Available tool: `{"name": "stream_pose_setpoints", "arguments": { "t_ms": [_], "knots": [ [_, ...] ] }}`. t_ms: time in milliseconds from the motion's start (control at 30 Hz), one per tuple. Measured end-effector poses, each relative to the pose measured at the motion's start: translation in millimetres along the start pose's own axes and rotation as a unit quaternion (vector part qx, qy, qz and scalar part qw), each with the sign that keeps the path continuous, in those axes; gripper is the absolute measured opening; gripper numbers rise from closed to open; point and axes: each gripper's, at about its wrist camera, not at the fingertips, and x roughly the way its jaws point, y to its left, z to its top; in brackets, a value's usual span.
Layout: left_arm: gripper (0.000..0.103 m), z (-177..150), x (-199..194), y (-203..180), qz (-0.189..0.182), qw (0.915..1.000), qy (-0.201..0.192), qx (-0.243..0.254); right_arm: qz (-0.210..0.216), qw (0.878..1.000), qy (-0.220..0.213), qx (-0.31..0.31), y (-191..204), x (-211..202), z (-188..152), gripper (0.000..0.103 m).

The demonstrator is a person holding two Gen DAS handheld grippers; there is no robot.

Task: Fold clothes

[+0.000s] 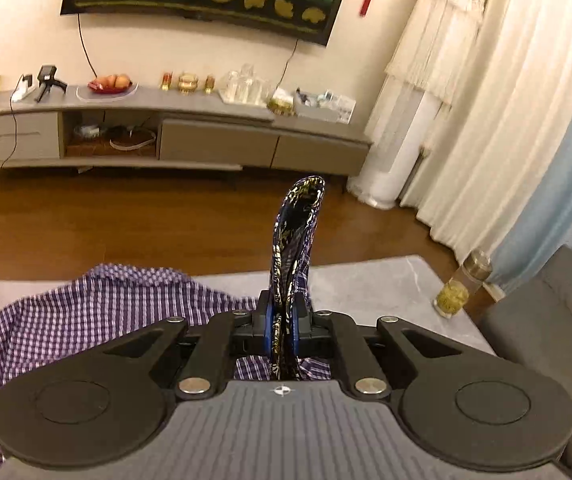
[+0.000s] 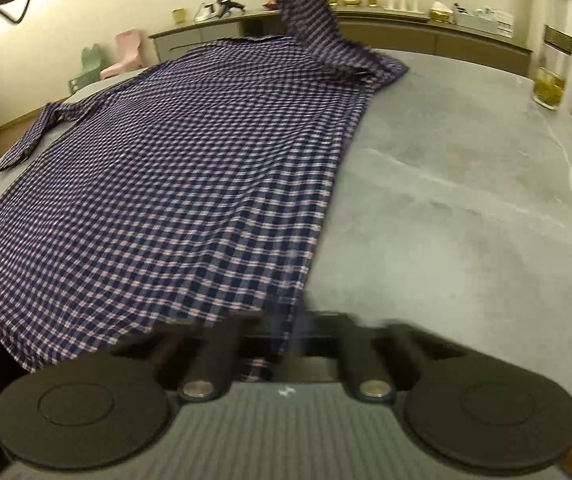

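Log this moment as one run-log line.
left gripper: shut on lifted cuff of purple checked shirt | right gripper: shut on shirt hem | shirt: mostly flat on grey marble-look table

1. A glass jar (image 1: 461,284) of something yellow is standing at the grey tabletop's (image 1: 385,284) far corner.
2. A long grey cabinet (image 1: 214,136) is running along the wall, carrying a fruit plate (image 1: 110,84), gold ornaments (image 1: 188,82) and clear glasses (image 1: 244,84).
3. White curtains (image 1: 497,120) are hanging beside me.
4. Two small chairs (image 2: 114,60), pink and green, are sitting near the wall.
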Motion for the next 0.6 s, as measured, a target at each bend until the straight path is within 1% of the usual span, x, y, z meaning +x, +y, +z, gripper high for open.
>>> {"name": "stream_pose_setpoints", "arguments": {
  "t_ms": [67, 167, 200, 267, 333, 400, 433, 500, 533, 567, 600],
  "knots": [
    [0.009, 5, -20, 17, 0.008, 0.9996, -0.025, -0.009, -0.006, 1.0, -0.017, -0.013, 7, -4, 4, 0.0],
    [0.009, 20, -40, 48, 0.037, 0.9969, -0.064, -0.028, -0.004, 0.997, -0.069, -0.035, 26, -24, 17, 0.0],
    [0.009, 22, -46, 61, 0.05, 0.9955, -0.071, -0.038, 0.003, 0.996, -0.08, -0.044, 35, -29, 21, 0.0],
    [0.009, 25, -60, 92, 0.08, 0.9916, -0.083, -0.059, 0.02, 0.993, -0.087, -0.072, 59, -33, 27, 0.0],
    [0.009, 22, -62, 121, 0.107, 0.9884, -0.081, -0.071, 0.037, 0.991, -0.083, -0.101, 81, -27, 31, 0.0],
    [0.009, 13, -55, 145, 0.136, 0.9856, -0.066, -0.076, 0.045, 0.989, -0.069, -0.121, 98, -12, 37, 0.0],
    [0.009, 6, -50, 154, 0.14, 0.9855, -0.056, -0.078, 0.045, 0.989, -0.058, -0.128, 103, -3, 37, 0.0],
    [0.009, -13, -34, 166, 0.147, 0.9857, -0.031, -0.077, 0.048, 0.99, -0.035, -0.131, 106, 13, 37, 0.0],
    [0.009, -21, -28, 169, 0.155, 0.9848, -0.024, -0.075, 0.051, 0.99, -0.025, -0.13, 104, 18, 37, 0.0],
    [0.009, -29, -22, 172, 0.162, 0.9837, -0.024, -0.074, 0.056, 0.99, -0.016, -0.127, 102, 22, 36, 0.002],
    [0.009, -35, -19, 175, 0.17, 0.9819, -0.03, -0.077, 0.066, 0.991, -0.008, -0.119, 97, 23, 35, 0.006]
  ]
}}
